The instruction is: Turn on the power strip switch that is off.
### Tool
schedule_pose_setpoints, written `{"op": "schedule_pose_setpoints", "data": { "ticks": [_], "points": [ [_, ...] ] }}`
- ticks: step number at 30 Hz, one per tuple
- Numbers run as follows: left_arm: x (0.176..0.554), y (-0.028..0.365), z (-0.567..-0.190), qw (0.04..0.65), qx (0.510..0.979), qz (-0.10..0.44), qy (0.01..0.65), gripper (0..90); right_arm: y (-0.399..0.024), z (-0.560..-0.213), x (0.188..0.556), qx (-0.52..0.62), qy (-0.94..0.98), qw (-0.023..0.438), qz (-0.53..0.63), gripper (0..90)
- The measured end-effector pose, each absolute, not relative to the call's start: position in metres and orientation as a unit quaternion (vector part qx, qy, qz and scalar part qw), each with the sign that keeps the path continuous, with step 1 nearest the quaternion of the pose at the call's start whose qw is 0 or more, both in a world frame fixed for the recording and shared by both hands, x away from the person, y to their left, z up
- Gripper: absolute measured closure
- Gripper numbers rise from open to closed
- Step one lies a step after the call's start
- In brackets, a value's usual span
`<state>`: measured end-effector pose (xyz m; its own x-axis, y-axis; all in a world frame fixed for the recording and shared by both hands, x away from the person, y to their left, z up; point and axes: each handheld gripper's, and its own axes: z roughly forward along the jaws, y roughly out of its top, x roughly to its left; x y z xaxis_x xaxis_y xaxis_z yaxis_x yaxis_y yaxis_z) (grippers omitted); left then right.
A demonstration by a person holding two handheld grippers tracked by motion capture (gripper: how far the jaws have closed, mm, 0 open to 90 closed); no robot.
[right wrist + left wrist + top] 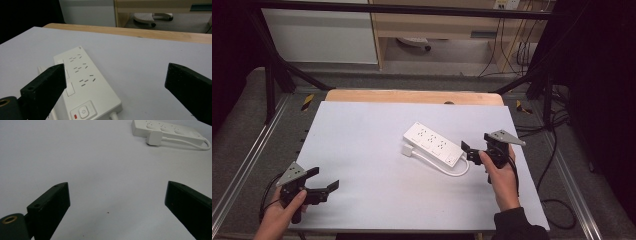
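Overall light: table evenly lit from above; surroundings dark at 9 and 3 o'clock in the high view.
Shadows: soft, faint, under the power strip.
Glare: none on the white sheet.
Focus: high view slightly soft; near black jaws blurred in both gripper views.
Grain: mild noise in dark edges.
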<state>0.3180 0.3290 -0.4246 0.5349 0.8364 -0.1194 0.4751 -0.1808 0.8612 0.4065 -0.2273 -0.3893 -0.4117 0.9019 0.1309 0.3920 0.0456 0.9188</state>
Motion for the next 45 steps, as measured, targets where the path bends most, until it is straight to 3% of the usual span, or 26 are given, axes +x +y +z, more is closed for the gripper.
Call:
{"op": "schedule_pose_setpoints", "data": {
  "ticks": [30, 45],
  "points": [
    [0.318, 0.331, -0.424, 0.463, 0.742, 0.197, 0.443, 6.1, -0.279, -0.402, 0.363, 0.498, 0.655, 0.273, 0.498, 6.0],
    [0.317, 0.33, -0.424, 0.467, 0.74, 0.194, 0.444, 6.1, -0.29, -0.426, 0.339, 0.489, 0.685, 0.27, 0.469, 4.9]
  ]
}}
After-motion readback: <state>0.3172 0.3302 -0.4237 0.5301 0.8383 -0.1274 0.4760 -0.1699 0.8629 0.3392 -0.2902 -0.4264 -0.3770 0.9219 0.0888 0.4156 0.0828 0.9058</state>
